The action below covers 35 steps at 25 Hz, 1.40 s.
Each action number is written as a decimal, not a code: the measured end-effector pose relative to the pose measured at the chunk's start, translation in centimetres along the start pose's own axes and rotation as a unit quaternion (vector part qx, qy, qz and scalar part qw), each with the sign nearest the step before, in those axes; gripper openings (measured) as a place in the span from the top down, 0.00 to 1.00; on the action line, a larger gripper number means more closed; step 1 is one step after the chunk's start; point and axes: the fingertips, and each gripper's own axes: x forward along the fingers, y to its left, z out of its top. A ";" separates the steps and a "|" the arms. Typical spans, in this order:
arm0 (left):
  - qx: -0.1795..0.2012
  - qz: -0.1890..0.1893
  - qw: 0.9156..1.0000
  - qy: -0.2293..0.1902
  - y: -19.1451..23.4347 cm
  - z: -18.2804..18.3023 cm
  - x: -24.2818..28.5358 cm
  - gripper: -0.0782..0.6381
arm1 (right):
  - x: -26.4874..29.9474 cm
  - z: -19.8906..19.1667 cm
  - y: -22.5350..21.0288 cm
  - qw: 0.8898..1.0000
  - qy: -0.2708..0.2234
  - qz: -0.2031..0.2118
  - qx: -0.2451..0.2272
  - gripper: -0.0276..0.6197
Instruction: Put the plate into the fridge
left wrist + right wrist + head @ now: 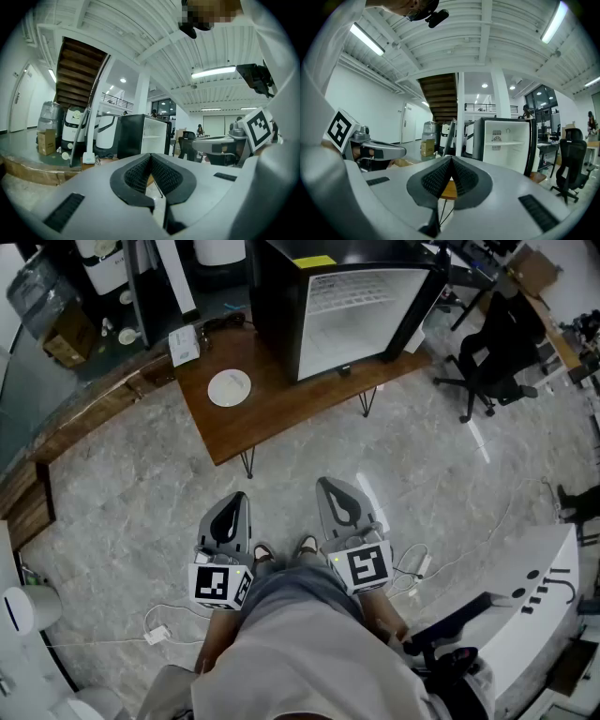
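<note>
while the left gripper (232,507) and right gripper (336,493) hang low over the marble floor (122,484), the head view shows the white plate (229,387) lying on the wooden surface (281,404), left of the open fridge (361,320) and well apart from both. in the left gripper view, the jaws are pressed together with nothing between them. in the right gripper view, the jaws likewise meet, empty, facing the fridge.

The left gripper (151,154) has its ribbed black jaws closed tip to tip, with nothing between them. Past the tips stands a black fridge (140,136), its door open on a white inside with one shelf. A dark staircase (77,70) rises at upper left, and the right gripper (258,127) shows its marker cube at the right edge.
</note>
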 end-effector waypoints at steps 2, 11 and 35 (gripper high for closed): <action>-0.001 -0.001 1.000 0.002 -0.1 -0.3 0.5 0.86 | 0.2 -0.4 -0.4 1.000 0.011 -0.001 0.006 0.93; 0.003 0.029 0.999 0.035 0.4 -3.0 2.2 0.86 | 2.6 -4.3 -1.9 0.999 0.018 0.031 0.015 0.93; -0.007 -0.070 0.997 0.038 33.2 -4.7 10.6 0.86 | 33.7 -7.1 12.0 0.990 0.136 -0.017 0.037 0.93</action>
